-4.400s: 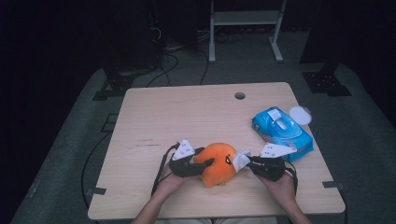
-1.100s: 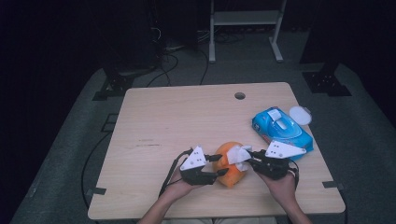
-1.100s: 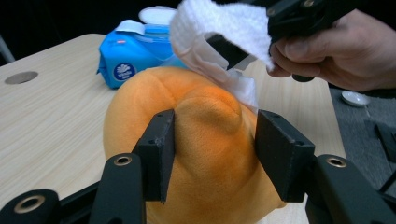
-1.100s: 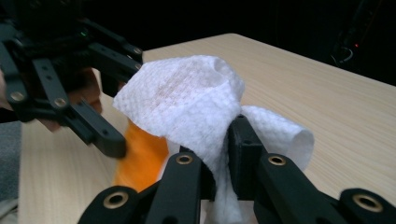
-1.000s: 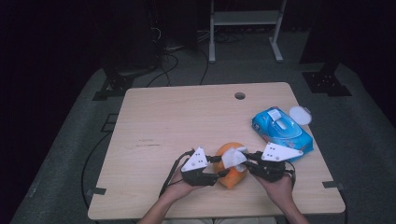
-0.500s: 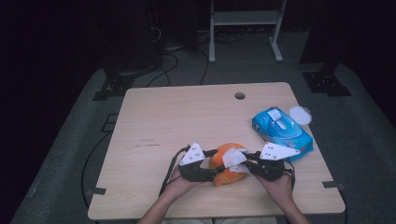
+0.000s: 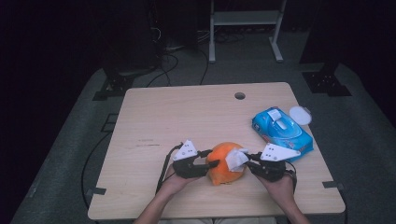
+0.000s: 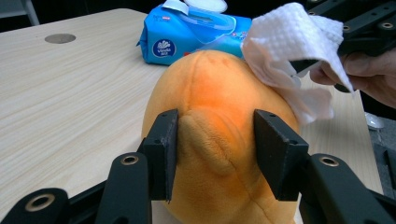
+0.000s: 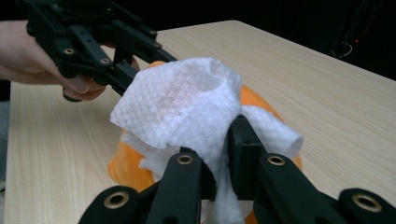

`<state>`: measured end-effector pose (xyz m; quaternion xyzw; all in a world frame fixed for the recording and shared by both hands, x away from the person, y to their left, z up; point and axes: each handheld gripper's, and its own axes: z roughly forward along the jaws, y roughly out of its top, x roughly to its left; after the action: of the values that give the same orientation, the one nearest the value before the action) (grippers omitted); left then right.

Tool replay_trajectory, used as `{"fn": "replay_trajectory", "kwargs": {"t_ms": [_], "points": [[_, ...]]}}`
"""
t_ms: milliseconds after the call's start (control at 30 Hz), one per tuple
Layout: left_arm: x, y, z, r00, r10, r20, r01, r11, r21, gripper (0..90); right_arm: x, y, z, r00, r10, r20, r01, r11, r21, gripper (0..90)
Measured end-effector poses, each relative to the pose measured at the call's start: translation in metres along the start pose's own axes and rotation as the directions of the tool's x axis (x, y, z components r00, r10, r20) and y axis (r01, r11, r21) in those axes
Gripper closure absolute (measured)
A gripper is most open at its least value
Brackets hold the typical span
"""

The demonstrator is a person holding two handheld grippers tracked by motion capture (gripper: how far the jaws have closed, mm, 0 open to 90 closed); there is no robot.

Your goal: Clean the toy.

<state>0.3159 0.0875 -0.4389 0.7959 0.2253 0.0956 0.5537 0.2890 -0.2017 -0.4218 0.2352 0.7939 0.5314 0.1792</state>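
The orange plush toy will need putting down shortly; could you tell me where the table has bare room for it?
The widest bare stretch of the table is its left half, from the far edge down to the left gripper. The far middle by the round hole is also free. It is crowded at the right, where the blue wipes pack lies near the right gripper.

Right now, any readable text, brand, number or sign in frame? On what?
"Vinda": white wording in a round dark-blue logo, on the end of the blue wipes pack; blurry, so only probably.
Other print on the pack: too small and blurred to read.
Orange plush, white wipe, table: no text.
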Motion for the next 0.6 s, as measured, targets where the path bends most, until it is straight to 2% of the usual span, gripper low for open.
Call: {"fn": "replay_trajectory", "kwargs": {"t_ms": [67,233,300,333,400,500,533,567,600], "points": [[0.000,0.000,0.000,1.0000,0.000,0.000,0.000,1.0000,0.000,52.7,-0.001,0.000,0.000,1.0000,-0.004,0.004,0.004,1.000,0.007,82.6],[-0.001,-0.001,-0.001,1.0000,0.006,-0.005,-0.006,1.0000,-0.003,52.9,-0.025,-0.012,-0.010,0.9953,0.080,0.054,-0.082,0.996,0.021,82.5],[0.000,-0.001,-0.001,1.0000,0.008,-0.003,-0.008,1.0000,-0.001,52.9,-0.031,-0.017,-0.013,0.9933,0.094,0.066,-0.097,0.995,0.032,82.5],[0.000,-0.001,-0.001,1.0000,0.008,-0.003,-0.008,1.0000,0.000,52.9,-0.031,-0.018,-0.014,0.9934,0.099,0.058,-0.101,0.994,0.033,82.5],[0.002,-0.002,-0.001,1.0000,0.003,-0.005,-0.003,1.0000,0.003,52.9,-0.028,-0.016,-0.013,0.9952,0.094,0.028,-0.095,0.995,0.018,82.4],[0.004,-0.003,-0.002,0.9999,-0.002,-0.011,0.002,0.9999,0.012,52.9,-0.019,-0.010,-0.010,0.9965,0.064,-0.055,-0.064,0.998,-0.009,81.7],[0.003,-0.003,-0.002,0.9997,0.007,-0.023,-0.006,0.9996,0.027,53.2,-0.015,-0.008,-0.007,0.9975,0.039,-0.059,-0.039,0.999,0.001,81.2],[0.003,-0.003,-0.003,0.9995,0.014,-0.030,-0.013,0.9993,0.034,53.5,-0.011,-0.008,-0.005,0.9990,0.014,-0.042,-0.013,1.000,0.019,81.1],[0.002,-0.004,-0.003,0.9992,0.017,-0.036,-0.016,0.9992,0.037,53.5,-0.012,-0.008,-0.004,0.9990,0.019,-0.041,-0.018,1.000,0.022,81.0]]}}
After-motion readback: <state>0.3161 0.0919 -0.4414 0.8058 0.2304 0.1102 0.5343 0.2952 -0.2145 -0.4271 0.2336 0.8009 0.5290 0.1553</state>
